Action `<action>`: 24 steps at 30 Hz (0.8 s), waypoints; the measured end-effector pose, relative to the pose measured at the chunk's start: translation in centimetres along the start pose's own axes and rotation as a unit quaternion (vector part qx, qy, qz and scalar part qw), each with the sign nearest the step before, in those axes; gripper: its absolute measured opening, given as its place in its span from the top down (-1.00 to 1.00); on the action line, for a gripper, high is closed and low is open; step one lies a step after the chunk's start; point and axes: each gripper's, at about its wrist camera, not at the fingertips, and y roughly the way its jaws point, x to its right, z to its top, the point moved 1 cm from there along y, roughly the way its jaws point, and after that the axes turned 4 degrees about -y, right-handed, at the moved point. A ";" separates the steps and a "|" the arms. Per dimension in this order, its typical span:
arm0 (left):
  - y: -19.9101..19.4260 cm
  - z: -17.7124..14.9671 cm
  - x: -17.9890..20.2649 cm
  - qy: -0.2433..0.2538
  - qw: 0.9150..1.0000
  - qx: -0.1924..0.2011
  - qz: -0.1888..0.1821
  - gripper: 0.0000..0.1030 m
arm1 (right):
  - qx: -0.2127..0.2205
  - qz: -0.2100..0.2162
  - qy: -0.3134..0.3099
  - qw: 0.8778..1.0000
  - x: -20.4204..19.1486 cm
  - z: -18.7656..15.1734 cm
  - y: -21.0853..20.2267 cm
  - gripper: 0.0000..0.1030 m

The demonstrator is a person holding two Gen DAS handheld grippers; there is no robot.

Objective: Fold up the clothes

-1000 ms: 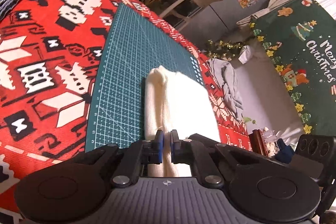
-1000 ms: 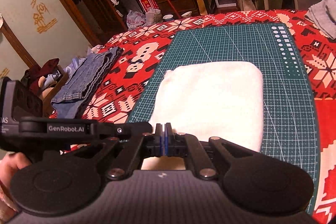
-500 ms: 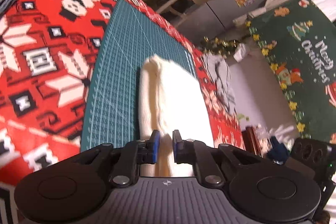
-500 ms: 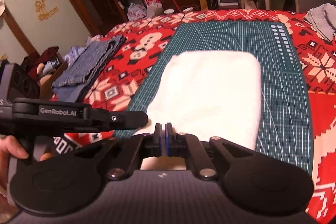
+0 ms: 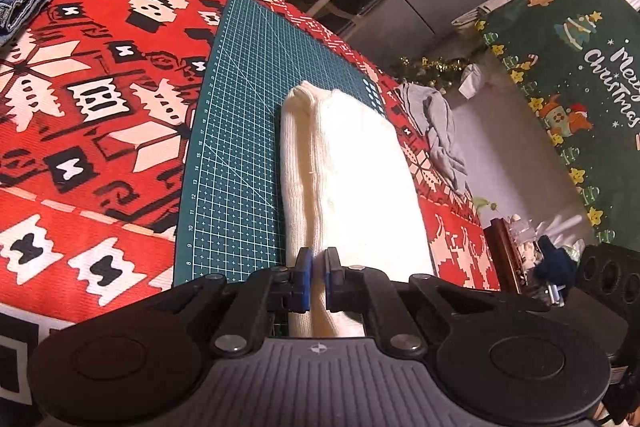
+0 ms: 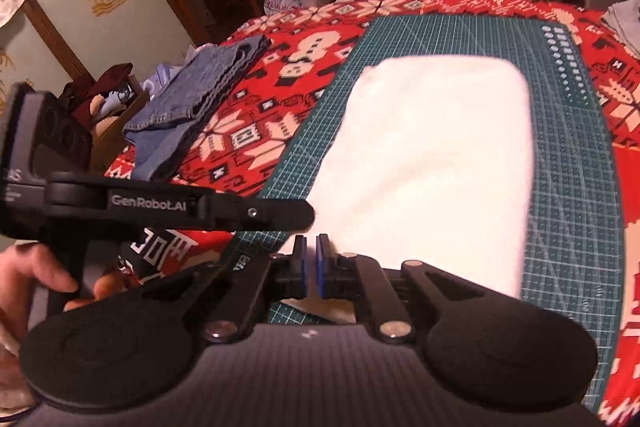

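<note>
A folded white knitted garment lies lengthwise on the green cutting mat. My left gripper is at its near end. Its jaws are closing, and the garment's folded edge sits between the blue pads. In the right wrist view the same garment looks broad and flat, and the left gripper reaches in from the left to its near corner. My right gripper is shut over the garment's near edge. I cannot tell whether it pinches any cloth.
A red patterned tablecloth covers the table under the mat. Folded jeans lie at the far left, and a grey garment is heaped at the right edge. A hand holds the left gripper's handle.
The left jaws widened slightly and have narrowed again on the garment's edge. Both views have shifted a little sideways. The garment keeps its place on the mat.
</note>
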 end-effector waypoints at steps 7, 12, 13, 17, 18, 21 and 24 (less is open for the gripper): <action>-0.6 -0.8 0.3 -0.011 1.000 -0.018 -0.017 0.59 | 0.012 -0.026 0.019 0.999 1.9 -0.5 -1.7 0.89; -0.8 -2.1 0.7 0.007 1.000 -0.028 0.006 0.83 | -0.001 -0.007 0.020 1.000 1.1 -1.4 -0.7 0.89; -1.0 -2.2 0.6 0.009 1.000 -0.028 0.010 0.86 | -0.004 -0.004 0.017 1.000 0.8 -1.5 -0.5 0.89; -1.5 -2.6 0.6 0.015 0.999 -0.025 0.018 0.87 | 0.004 -0.006 0.003 1.000 0.1 -1.8 -1.4 0.89; -1.5 -2.6 0.6 0.016 0.999 -0.024 0.019 0.87 | 0.012 -0.009 0.003 1.000 0.2 -1.8 -2.0 0.89; -1.5 -2.5 0.6 0.019 0.999 -0.023 0.020 0.88 | 0.033 -0.037 0.005 0.999 1.1 -1.8 -3.8 0.89; -1.4 -2.5 0.5 0.018 0.999 -0.022 0.019 0.88 | 0.026 -0.075 0.019 0.997 3.2 -2.0 -4.4 0.89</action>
